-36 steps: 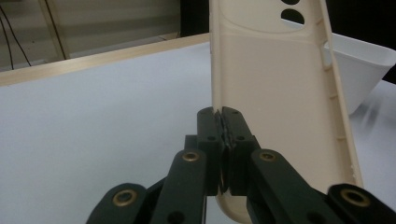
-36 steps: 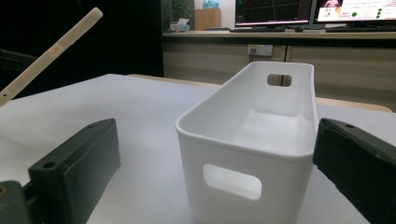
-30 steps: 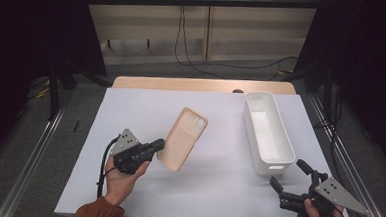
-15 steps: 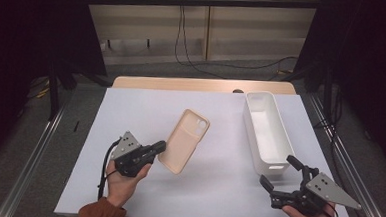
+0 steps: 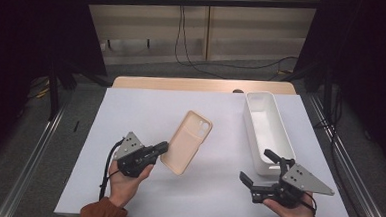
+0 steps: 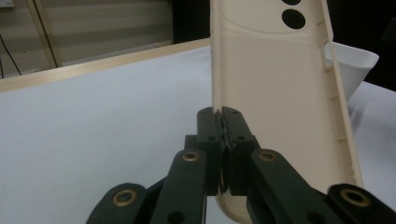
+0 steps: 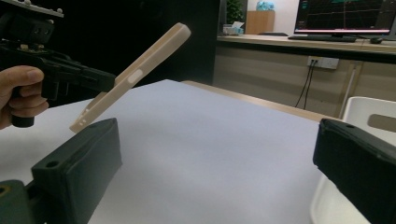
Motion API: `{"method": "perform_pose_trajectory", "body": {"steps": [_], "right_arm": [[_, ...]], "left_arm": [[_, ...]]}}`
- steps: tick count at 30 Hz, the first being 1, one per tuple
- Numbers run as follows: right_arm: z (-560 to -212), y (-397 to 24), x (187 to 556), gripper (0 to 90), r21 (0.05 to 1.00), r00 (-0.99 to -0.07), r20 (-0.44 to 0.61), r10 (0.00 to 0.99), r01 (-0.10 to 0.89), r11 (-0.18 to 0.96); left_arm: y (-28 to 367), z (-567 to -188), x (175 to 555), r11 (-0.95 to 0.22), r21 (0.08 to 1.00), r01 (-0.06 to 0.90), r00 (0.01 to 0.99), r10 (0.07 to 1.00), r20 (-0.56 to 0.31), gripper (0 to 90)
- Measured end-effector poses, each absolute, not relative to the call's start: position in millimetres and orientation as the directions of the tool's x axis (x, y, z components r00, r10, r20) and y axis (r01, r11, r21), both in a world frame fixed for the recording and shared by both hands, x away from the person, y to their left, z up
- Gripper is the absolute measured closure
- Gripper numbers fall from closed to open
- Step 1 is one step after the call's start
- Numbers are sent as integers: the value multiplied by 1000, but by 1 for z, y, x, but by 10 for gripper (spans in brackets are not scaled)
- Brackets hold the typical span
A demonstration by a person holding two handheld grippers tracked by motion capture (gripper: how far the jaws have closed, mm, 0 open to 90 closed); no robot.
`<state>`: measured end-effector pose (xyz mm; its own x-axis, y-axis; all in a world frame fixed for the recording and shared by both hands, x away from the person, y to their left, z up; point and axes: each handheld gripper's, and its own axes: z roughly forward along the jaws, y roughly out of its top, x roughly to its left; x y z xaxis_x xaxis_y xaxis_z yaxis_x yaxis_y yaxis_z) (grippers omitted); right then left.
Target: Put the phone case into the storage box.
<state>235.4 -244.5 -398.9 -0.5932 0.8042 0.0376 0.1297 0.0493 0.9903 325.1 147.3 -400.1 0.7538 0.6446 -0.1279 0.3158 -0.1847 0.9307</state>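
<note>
Our left gripper pinches the beige phone case by its edge, tilted above the table; our right gripper fingers gape wide, empty, beside the white bin.

The case is plain beige, the bin white, the bench white with a light wood edge, both grippers black.

Beige phone case aloft over white table, fingers apart.
</note>
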Motion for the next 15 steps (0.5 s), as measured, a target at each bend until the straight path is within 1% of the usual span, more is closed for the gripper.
{"method": "perform_pose_trajectory", "body": {"steps": [6, 15], "right_arm": [[-400, -231, 244, 23, 989, -629, 45, 776, 138, 55], [-397, -216, 260, 46, 989, -658, 47, 751, 137, 58]], "left_arm": [[144, -401, 325, -190, 929, 317, 758, 639, -128, 874], [138, -401, 324, -199, 933, 299, 763, 638, -109, 874]]}}
